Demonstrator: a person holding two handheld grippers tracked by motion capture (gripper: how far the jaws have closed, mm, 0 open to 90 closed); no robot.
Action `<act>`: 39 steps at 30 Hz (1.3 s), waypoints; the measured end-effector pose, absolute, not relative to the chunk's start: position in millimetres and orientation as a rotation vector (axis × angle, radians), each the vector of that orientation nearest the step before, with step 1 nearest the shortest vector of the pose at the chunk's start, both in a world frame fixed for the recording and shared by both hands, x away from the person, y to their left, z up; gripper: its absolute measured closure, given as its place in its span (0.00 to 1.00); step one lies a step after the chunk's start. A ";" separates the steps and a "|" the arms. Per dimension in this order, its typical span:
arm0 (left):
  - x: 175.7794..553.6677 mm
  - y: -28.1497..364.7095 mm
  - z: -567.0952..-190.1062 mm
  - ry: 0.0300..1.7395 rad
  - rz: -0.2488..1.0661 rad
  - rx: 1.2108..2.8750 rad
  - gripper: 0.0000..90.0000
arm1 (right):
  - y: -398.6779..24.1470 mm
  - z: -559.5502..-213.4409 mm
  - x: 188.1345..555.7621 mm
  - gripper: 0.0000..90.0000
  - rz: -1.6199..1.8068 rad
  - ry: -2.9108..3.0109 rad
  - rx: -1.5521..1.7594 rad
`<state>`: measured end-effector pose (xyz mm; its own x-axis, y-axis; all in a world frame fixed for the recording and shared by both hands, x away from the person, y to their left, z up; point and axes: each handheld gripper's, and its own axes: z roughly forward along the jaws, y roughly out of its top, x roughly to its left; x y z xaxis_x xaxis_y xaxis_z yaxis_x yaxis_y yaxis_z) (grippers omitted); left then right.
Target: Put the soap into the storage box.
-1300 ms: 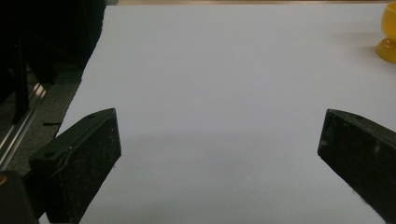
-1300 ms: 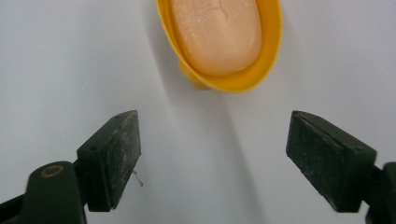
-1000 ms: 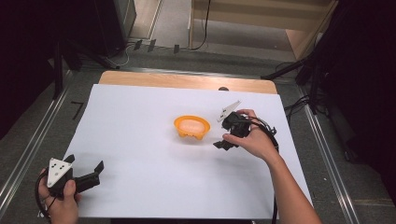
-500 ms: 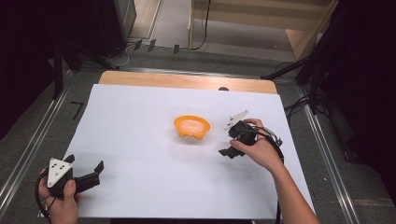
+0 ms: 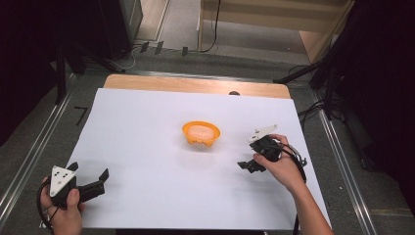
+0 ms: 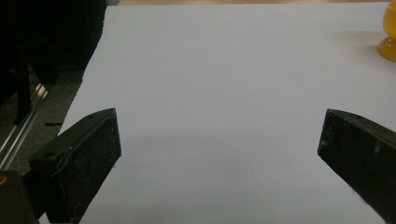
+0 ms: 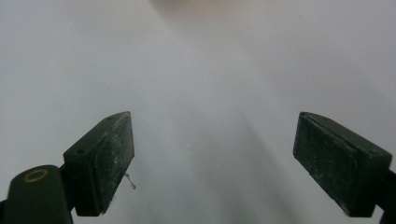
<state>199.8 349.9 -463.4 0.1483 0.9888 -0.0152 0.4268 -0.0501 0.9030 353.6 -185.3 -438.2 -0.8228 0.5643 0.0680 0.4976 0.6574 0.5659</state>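
Small round orange plastic bowl [image 5: 201,133] mid-sheet on the big white paper sheet [image 5: 147,171], right gripper [image 5: 246,165] just beside it, left gripper [image 5: 100,178] far off, both wide apart, seemingly empty.

The white surface [image 5: 147,147] is seen from above and behind in the high view, facing forward and down. It is viewed low and close along each gripper's fingers [image 6: 84,158], the orange bowl [image 6: 388,32] being shared with the left gripper view.

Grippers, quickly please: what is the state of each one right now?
Left gripper: tongs open, holding nothing.
Right gripper: tongs open, holding nothing, beside the orange bowl.
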 end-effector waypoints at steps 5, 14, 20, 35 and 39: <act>199.7 349.8 -463.4 1.400 0.866 1.608 0.00 | -200.4 -444.7 345.4 0.15 0.915 2.721 0.920; 199.8 349.5 -463.5 1.402 0.870 1.607 0.00 | -229.9 -455.8 329.3 0.15 0.993 2.644 0.973; 199.8 349.4 -463.4 1.404 0.871 1.608 0.00 | -245.3 -461.2 319.0 0.15 1.063 2.587 0.987; 199.6 349.3 -463.4 1.403 0.873 1.607 0.00 | -274.3 -476.6 294.3 0.15 1.164 2.470 1.037; 199.6 349.2 -463.4 1.403 0.873 1.607 0.00 | -282.7 -480.2 287.7 0.15 1.221 2.425 1.061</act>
